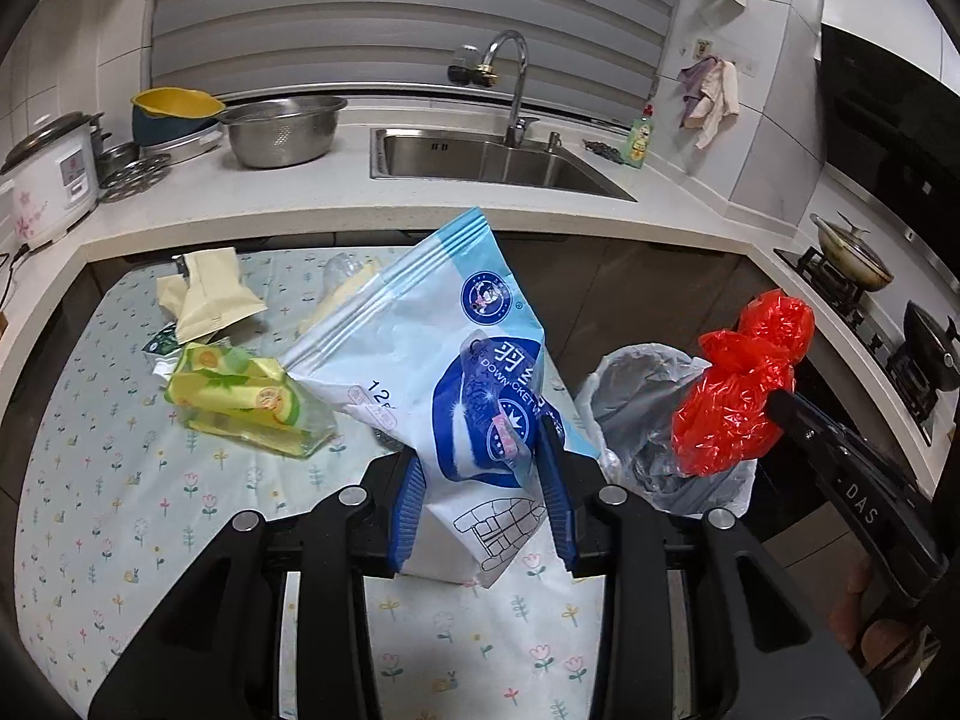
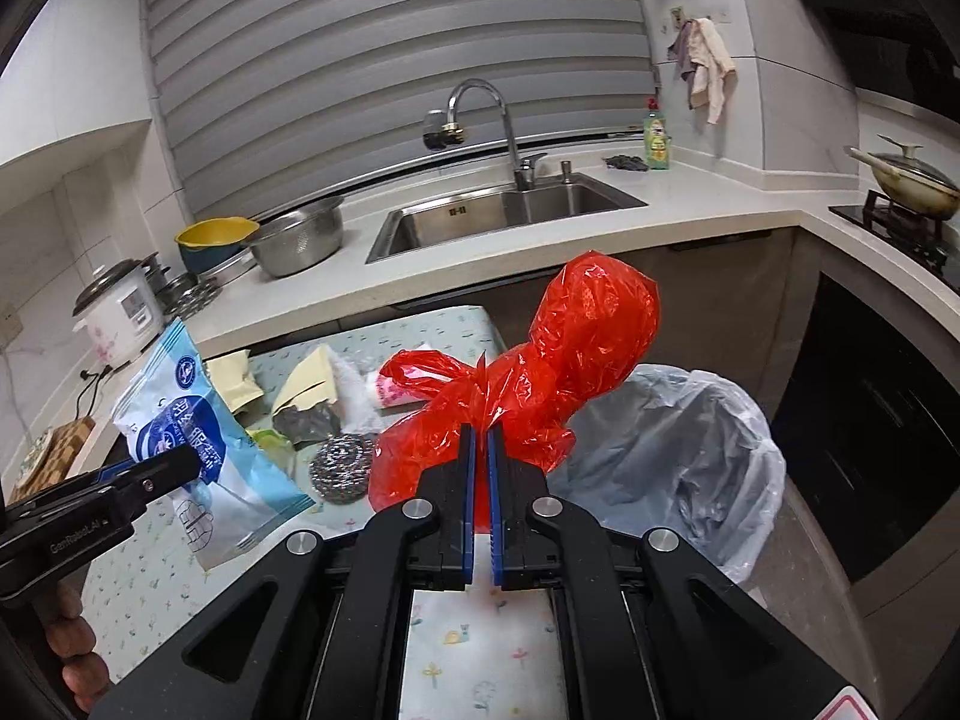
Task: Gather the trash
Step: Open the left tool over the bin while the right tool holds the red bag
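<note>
My left gripper (image 1: 480, 450) is shut on a blue and white pouch (image 1: 438, 348), held up above the flowered table (image 1: 120, 510); the same pouch (image 2: 198, 438) shows at the left of the right wrist view. My right gripper (image 2: 481, 429) is shut on a crumpled red plastic bag (image 2: 558, 372), lifted clear of the table; the red bag (image 1: 738, 396) hangs over the bin in the left wrist view. A bin lined with a pale plastic bag (image 1: 648, 420) (image 2: 690, 462) stands just right of the table.
On the table lie a yellow fruit-print wrapper (image 1: 240, 396), cream paper packets (image 1: 210, 294), a steel scourer (image 2: 342, 471) and other wrappers. Behind run the counter, sink (image 1: 492, 162), steel colander (image 1: 282, 132) and rice cooker (image 1: 48, 180). A stove with pans (image 1: 852, 258) stands on the right.
</note>
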`<control>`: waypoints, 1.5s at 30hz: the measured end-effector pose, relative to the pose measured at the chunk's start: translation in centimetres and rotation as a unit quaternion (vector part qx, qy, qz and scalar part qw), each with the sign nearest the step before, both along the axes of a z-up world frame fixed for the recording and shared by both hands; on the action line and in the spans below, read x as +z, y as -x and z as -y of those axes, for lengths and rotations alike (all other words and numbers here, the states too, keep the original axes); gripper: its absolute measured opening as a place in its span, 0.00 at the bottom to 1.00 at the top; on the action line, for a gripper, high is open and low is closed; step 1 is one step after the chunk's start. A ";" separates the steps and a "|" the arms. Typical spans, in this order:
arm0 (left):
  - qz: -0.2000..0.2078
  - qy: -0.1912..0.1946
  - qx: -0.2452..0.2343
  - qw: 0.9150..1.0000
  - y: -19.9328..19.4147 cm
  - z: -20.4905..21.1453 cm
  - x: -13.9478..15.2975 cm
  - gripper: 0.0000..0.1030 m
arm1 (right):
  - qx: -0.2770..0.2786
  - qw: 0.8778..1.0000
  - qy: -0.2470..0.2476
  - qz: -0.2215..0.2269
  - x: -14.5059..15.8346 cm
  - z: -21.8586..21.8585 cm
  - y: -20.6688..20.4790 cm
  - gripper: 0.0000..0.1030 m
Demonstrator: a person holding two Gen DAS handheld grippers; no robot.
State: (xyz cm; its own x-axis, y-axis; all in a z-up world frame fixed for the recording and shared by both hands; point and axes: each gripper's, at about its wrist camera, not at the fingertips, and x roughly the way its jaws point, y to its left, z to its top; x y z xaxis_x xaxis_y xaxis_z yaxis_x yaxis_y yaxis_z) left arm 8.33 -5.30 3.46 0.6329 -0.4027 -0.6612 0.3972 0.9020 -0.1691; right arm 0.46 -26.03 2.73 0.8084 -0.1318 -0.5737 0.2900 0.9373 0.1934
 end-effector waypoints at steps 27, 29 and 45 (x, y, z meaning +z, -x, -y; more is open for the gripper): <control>-0.033 -0.012 -0.154 0.987 -4.3 18.5 -5.1 0.63 | -0.126 0.992 0.000 -0.028 -2.5 9.7 4.1 0.04; -0.029 -0.012 -0.154 0.988 -4.5 18.5 -5.0 0.63 | -0.125 0.992 0.000 -0.029 -2.6 9.7 3.7 0.04; 0.007 -0.025 -0.077 0.997 -6.4 13.3 -3.5 0.72 | -0.091 0.995 0.026 -0.025 -2.1 8.4 -1.3 0.05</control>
State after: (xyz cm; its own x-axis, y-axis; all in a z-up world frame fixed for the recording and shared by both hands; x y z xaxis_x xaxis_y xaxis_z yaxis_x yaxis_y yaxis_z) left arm 14.75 -18.55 -0.02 0.5757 -0.4631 -0.6739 0.5338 0.8371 -0.1192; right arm 1.77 -34.45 0.66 0.7386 -0.3038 -0.6018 0.4636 0.8770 0.1264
